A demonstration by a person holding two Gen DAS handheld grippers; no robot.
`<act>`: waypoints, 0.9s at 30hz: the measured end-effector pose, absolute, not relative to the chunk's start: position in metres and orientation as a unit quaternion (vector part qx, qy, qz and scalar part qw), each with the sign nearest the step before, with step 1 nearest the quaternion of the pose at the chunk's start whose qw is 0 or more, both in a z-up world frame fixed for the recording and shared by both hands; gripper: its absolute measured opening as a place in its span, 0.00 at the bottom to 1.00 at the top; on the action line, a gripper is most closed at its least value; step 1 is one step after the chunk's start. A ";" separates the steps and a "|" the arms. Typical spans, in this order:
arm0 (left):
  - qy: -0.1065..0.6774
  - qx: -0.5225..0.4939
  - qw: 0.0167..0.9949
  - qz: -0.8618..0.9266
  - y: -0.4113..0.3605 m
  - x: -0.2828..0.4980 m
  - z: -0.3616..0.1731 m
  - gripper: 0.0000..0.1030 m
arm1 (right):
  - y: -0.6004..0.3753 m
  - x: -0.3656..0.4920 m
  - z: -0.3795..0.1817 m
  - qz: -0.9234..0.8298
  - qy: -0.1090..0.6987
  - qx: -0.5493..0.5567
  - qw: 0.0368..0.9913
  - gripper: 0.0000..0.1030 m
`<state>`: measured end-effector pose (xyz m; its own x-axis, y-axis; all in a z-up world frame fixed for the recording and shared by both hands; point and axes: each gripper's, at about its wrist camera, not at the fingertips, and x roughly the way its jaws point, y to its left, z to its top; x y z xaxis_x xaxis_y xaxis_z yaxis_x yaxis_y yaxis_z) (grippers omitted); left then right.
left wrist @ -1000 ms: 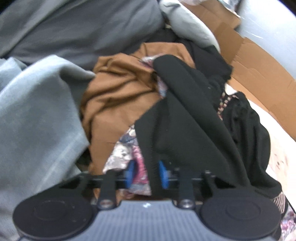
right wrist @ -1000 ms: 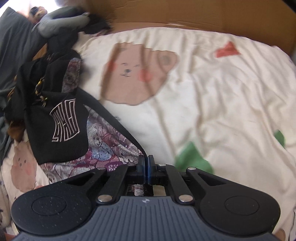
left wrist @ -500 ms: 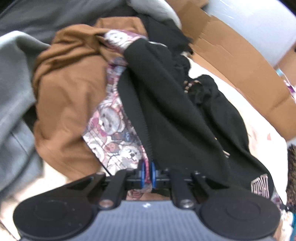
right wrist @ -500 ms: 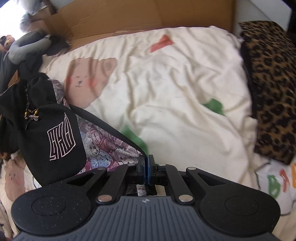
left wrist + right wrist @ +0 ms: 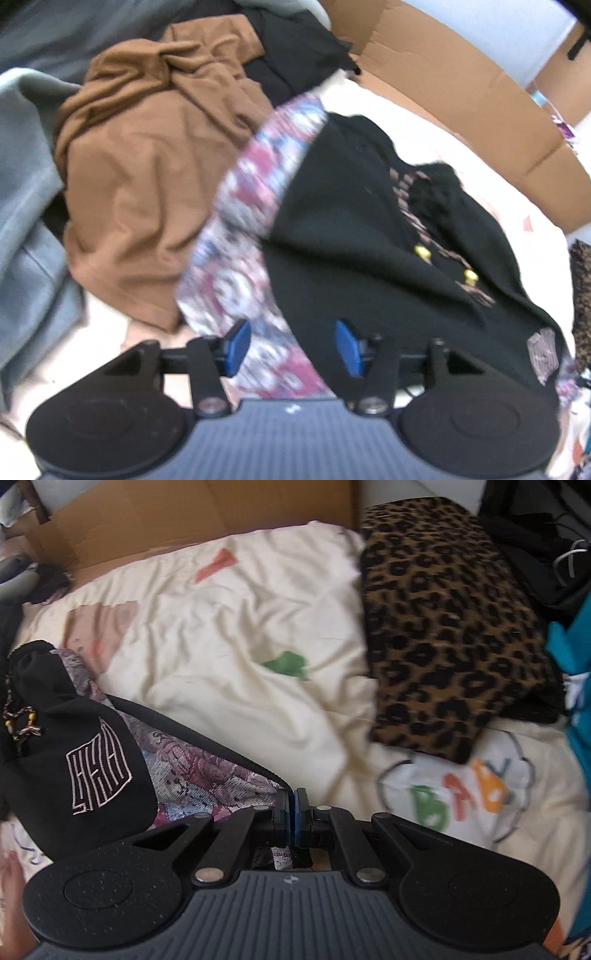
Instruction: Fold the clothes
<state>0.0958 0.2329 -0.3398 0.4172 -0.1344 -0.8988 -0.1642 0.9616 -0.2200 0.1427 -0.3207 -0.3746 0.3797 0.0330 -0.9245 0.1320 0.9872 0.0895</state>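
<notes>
Cream bedding [image 5: 236,635] is spread beneath one black jacket [image 5: 369,236] with bear-print lining, lower left. Its hem is pinched by the right hand-held gripper [image 5: 294,808]; the left hand-held gripper [image 5: 291,343] is being opened around it.

Soft daylight, motion blur, fisheye warp

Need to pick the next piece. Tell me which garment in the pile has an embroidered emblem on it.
The black jacket with bear-print lining: pale line emblem stitched on it. The rumpled brown garment and folded leopard-print piece carry none.

Cream printed bedsheet [image 5: 229,657] carries heaped clothes [image 5: 147,177].
</notes>
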 end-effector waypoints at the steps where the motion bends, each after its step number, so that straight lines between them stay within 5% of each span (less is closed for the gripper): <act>1: 0.536 -0.133 0.834 0.014 0.234 0.097 -0.340 0.63 | -0.325 0.141 -0.374 -0.037 0.556 0.073 0.827 0.00; 4: 0.525 -0.115 0.843 0.022 0.236 0.103 -0.342 0.71 | -0.340 0.136 -0.372 -0.063 0.557 0.068 0.826 0.00; 27: 0.529 -0.027 0.846 -0.057 0.176 0.170 -0.411 0.67 | -0.415 0.087 -0.389 -0.254 0.586 0.038 0.769 0.00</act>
